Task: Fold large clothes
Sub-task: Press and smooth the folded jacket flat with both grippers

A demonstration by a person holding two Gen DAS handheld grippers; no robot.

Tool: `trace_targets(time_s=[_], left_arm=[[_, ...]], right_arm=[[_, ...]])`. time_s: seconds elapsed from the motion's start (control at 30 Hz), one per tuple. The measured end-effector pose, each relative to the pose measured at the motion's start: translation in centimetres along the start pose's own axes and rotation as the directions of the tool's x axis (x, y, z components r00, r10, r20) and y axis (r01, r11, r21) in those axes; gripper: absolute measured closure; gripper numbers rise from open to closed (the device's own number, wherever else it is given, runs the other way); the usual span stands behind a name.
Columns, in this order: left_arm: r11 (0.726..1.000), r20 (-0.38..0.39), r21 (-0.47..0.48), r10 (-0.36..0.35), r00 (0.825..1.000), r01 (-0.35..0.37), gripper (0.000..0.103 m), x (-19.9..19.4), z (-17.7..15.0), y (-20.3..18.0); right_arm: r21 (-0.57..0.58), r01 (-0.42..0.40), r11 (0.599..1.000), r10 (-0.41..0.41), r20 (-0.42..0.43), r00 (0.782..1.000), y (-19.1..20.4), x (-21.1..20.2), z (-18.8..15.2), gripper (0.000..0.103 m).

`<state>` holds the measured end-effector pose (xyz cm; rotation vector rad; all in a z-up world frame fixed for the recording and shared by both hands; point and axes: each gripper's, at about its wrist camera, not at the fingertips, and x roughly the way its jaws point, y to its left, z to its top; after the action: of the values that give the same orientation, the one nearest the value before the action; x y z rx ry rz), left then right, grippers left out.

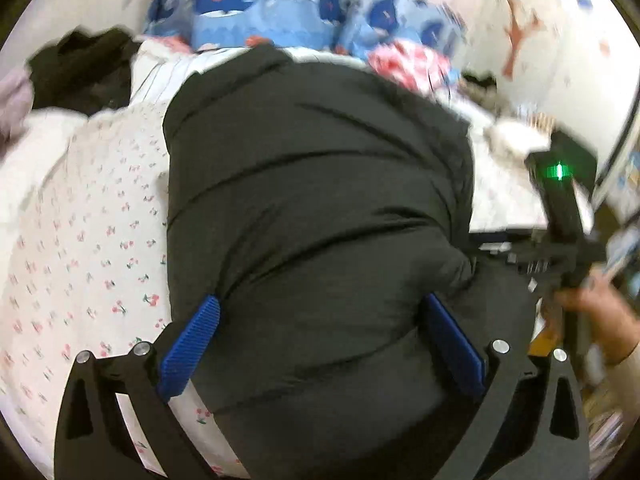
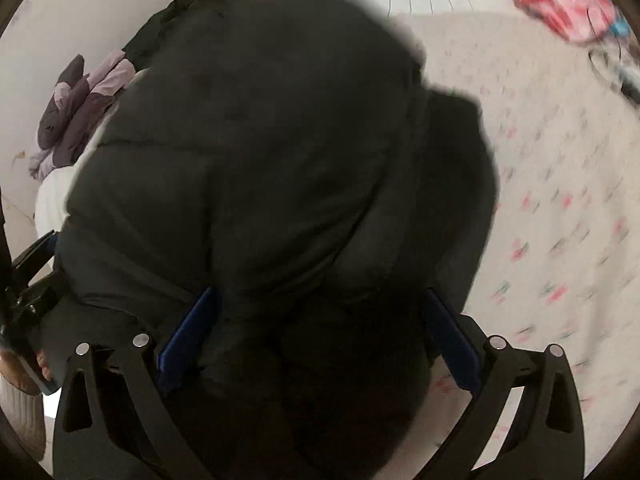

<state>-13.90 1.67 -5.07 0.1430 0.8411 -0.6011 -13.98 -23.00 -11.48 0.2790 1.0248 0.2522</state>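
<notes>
Left gripper: I read the jaws as spread wide, the two blue pads straddling a thick bulge of the black puffer jacket. The padding fills the gap between them; whether the pads press it or merely flank it I cannot tell.

Right gripper: same finding. Jaws wide, blue pads on either side of a dark mound of the same jacket, which fills most of that view ahead of the fingers. Grip contact not confirmed.

Jacket position: it lies on the bed, directly ahead of and under both grippers, as one long bundle running away from the left gripper. Its sides look turned in, since no sleeve lies spread out. To the left of that gripper the cherry-print sheet is exposed; the right gripper, with the hand holding it, appears at the right edge of the left wrist view.

Further out: a penguin-print quilt beyond the jacket's far end, a pink patterned bundle, a dark garment heap ahead-left, and a lilac and purple padded garment left of the right gripper.

Assessment: I judge the lengthwise folds done and the task well advanced. Remaining, in my estimate: one crosswise fold of the near end over the far end, then flattening. Both views are motion-blurred.
</notes>
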Motion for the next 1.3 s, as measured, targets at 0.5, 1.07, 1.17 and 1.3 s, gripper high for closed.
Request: trace_targets(time_s=[0.5,1.07,1.17,1.3], left_arm=[[0.987,0.152,-0.152,-0.023,0.988,0.046,0.006,-3.7,5.8,2.1],[0.981,0.050,-0.168,-0.089,0.995,0.096,0.006,-0.6,4.1,3.9],[0.930,0.059,-0.340,-0.128,0.990,0.141,0.006,-1.3,1.2,7.4],[0.884,-0.013,-0.437,-0.188,0.982,0.164,0.006,1.2,-1.0,8.3]], right_arm=[[-0.064,-0.013,0.998,0.033,0.326,0.945,5.1,-9.2,7.8,0.007],[0.164,-0.053,0.985,0.021,0.193,0.981,-1.3,-4.2,6.9,0.007],[0.199,-0.115,0.973,0.089,0.133,0.987,-2.2,-4.0,2.7,0.007],[0.208,-0.127,0.970,0.133,-0.017,0.991,-2.0,0.8,-0.9,0.007]])
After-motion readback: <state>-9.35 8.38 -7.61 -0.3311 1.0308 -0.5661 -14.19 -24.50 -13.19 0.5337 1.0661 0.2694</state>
